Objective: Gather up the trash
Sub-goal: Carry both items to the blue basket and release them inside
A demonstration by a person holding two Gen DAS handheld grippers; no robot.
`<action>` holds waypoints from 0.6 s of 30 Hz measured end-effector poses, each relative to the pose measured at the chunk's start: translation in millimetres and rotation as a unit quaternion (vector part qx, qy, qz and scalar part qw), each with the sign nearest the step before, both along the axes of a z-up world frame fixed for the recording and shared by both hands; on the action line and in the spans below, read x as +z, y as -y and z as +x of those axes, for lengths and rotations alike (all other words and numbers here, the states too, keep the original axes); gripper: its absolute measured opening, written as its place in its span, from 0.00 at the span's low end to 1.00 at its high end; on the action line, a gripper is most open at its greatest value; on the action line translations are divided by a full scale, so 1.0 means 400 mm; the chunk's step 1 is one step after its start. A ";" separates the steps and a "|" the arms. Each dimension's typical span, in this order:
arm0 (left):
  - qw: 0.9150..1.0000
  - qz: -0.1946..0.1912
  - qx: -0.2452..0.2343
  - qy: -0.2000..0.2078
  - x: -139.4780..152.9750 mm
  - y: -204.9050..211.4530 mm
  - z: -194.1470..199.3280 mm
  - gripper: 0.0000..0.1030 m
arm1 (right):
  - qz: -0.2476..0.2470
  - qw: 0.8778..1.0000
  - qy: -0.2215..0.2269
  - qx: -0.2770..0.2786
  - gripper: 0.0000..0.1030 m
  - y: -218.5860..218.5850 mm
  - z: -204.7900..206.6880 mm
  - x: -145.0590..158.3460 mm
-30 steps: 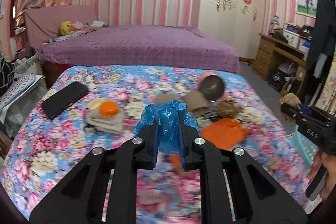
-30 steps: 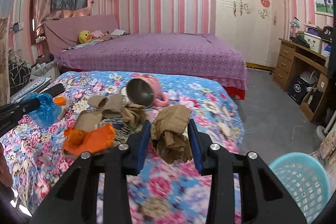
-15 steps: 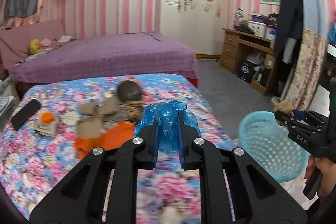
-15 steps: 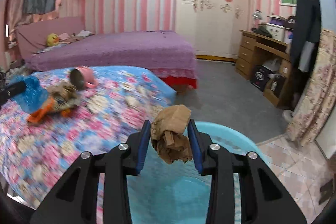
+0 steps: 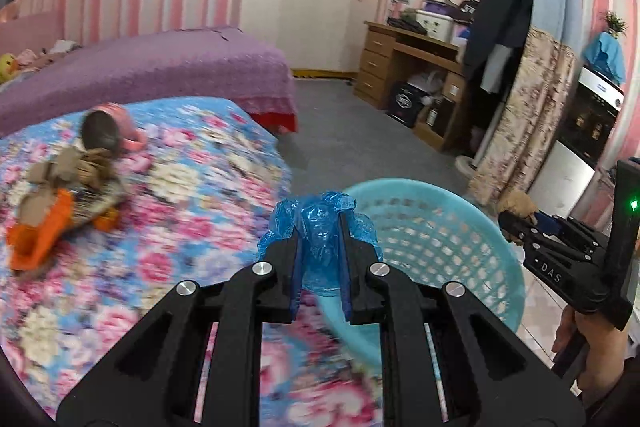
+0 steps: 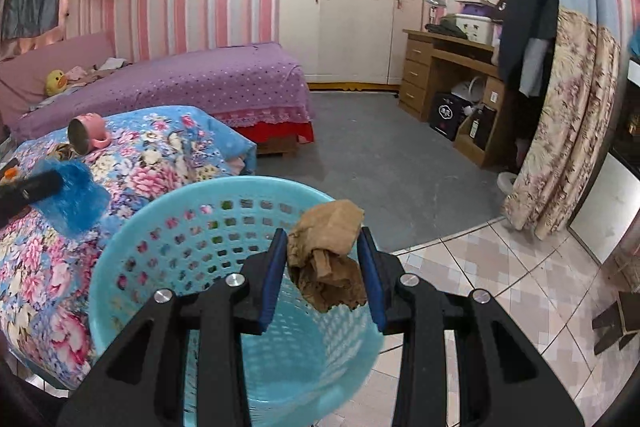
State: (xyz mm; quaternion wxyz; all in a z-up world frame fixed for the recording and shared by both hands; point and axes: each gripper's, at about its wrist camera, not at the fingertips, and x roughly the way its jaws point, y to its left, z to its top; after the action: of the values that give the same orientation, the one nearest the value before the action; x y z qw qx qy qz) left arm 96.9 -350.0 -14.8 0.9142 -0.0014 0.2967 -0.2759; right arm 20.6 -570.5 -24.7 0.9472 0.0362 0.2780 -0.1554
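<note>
The floral bedspread beside me is only partly cleared: a heap of brown paper scraps with an orange wrapper lies on it next to a tipped pink mug, so I judge the job roughly midway, with two pieces in hand and that heap left to fetch. The light blue plastic basket stands on the floor just beside the bed's edge, and what I can see of its inside looks empty, though my own fingers hide part of the bottom. My right gripper hangs over the basket's open mouth, angled downward, its fingers part-way apart and pressed on a crumpled brown paper wad; I judge this piece is ready to drop. My left gripper also tilts downward, but sits above the bed's edge with only the near rim of the basket under its tips; its fingers are nearly together, pinching a scrunched blue plastic bag that bulges out on both sides. In the left view my right hand shows low at the side, wrapped round the handle of the other tool.
</note>
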 end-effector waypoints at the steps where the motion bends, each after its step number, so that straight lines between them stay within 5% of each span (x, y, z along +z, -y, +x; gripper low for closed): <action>1: 1.000 -0.003 -0.008 -0.004 -0.006 0.017 0.002 0.13 | 0.002 1.000 0.001 -0.003 0.35 0.008 -0.002 -0.001; 10: 0.999 0.003 -0.033 -0.026 -0.041 0.124 0.030 0.16 | 0.025 0.999 0.017 -0.020 0.35 0.045 -0.009 -0.006; 12: 0.999 0.013 -0.028 -0.019 -0.048 0.131 0.033 0.42 | 0.028 0.999 0.017 -0.022 0.35 0.046 -0.007 -0.010; 14: 1.000 0.017 -0.013 -0.014 -0.050 0.125 0.039 0.57 | 0.030 0.999 0.017 -0.024 0.35 0.046 -0.002 -0.016; 18: 1.000 0.016 0.006 -0.017 -0.044 0.093 0.057 0.75 | 0.031 0.999 0.017 -0.024 0.35 0.044 0.000 -0.020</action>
State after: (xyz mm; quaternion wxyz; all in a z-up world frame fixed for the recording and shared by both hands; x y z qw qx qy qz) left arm 119.9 -387.1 -32.5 0.9105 0.0073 0.3166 -0.2658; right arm 20.7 -588.2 -32.8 0.9462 0.0744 0.2657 -0.1689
